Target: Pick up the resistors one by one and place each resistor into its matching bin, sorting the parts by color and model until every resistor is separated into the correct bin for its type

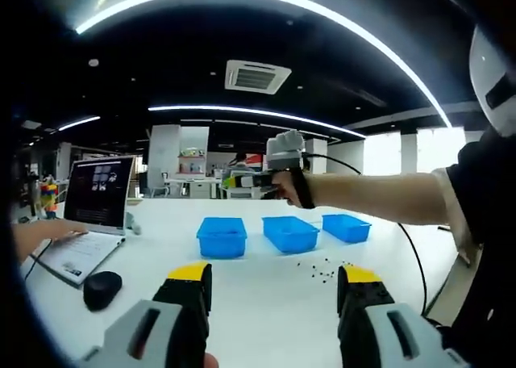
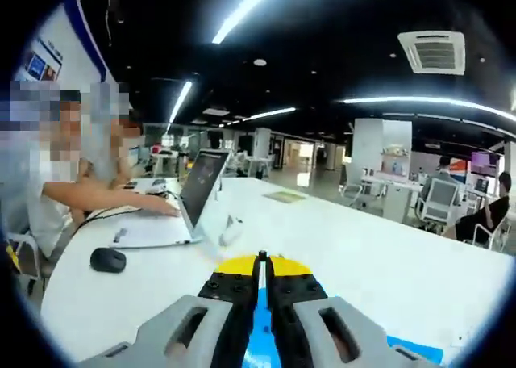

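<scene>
Jaws of the left gripper (image 1: 274, 291) stand wide apart at the bottom of the left gripper view, black and blocky with yellow caps on grey bodies, holding nothing. Beyond them spreads the smooth white table (image 1: 266, 319). Small dark resistors (image 1: 322, 269) lie scattered loose on it, just ahead of the right-hand jaw and in front of the bins, apart from both jaws. Left of the left jaw sits a rounded black mouse (image 1: 101, 288), with an open laptop (image 1: 90, 215) behind it and a person's hand (image 1: 60, 232) on its keys. Farther back than the resistors, three shallow blue plastic bins (image 1: 290, 232) stand in a row, rectangular and open-topped. Above the bins the right gripper (image 1: 242, 180) is held up in a hand (image 1: 292, 187), pointing away from the resistors. In the right gripper view its yellow-tipped jaws (image 2: 262, 263) meet, closed with nothing between them, over the table; a blue bin corner (image 2: 415, 350) shows right of them.
</scene>
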`<state>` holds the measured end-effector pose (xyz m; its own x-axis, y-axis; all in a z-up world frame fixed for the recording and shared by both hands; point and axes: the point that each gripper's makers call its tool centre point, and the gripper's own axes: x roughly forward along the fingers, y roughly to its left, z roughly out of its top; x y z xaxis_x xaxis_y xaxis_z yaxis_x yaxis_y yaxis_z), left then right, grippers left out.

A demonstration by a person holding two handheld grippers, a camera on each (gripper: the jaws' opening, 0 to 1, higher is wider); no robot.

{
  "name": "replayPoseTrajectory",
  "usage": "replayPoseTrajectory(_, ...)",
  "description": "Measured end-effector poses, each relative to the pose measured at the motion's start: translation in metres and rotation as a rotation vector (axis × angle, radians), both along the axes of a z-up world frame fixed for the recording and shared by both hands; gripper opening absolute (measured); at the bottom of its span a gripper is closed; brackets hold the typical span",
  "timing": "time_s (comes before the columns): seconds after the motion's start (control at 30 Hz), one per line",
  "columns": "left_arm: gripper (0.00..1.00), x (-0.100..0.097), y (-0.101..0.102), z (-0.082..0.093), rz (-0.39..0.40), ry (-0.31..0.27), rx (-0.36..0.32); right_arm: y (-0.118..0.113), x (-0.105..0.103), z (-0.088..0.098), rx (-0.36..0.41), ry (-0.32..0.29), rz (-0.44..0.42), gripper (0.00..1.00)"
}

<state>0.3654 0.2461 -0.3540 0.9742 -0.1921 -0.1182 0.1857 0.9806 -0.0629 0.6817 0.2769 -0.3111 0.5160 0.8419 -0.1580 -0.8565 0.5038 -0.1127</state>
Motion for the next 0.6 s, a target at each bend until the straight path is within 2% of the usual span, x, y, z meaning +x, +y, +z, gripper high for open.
replayPoseTrajectory(0.03,0.64,0.0,0.0,0.0,-0.001,0.0,0.0,0.0,0.002,-0.003,-0.002,0.011,-0.007,0.12)
replayPoseTrajectory(0.13,0.64,-0.001,-0.003,0.0,-0.009,-0.001,0.001,0.0,0.001,-0.009,-0.003,0.031,-0.025,0.34)
replayPoseTrajectory(0.17,0.64,-0.001,-0.003,0.0,-0.01,-0.001,0.002,-0.002,-0.001,-0.009,-0.001,0.028,-0.028,0.37)
replayPoseTrajectory(0.33,0.64,-0.001,-0.004,0.0,-0.012,-0.002,0.0,-0.013,-0.011,-0.006,0.007,0.027,-0.017,0.38)
replayPoseTrajectory(0.6,0.64,0.004,-0.011,-0.001,-0.034,-0.006,-0.002,-0.075,-0.063,-0.001,0.048,0.019,0.03,0.39)
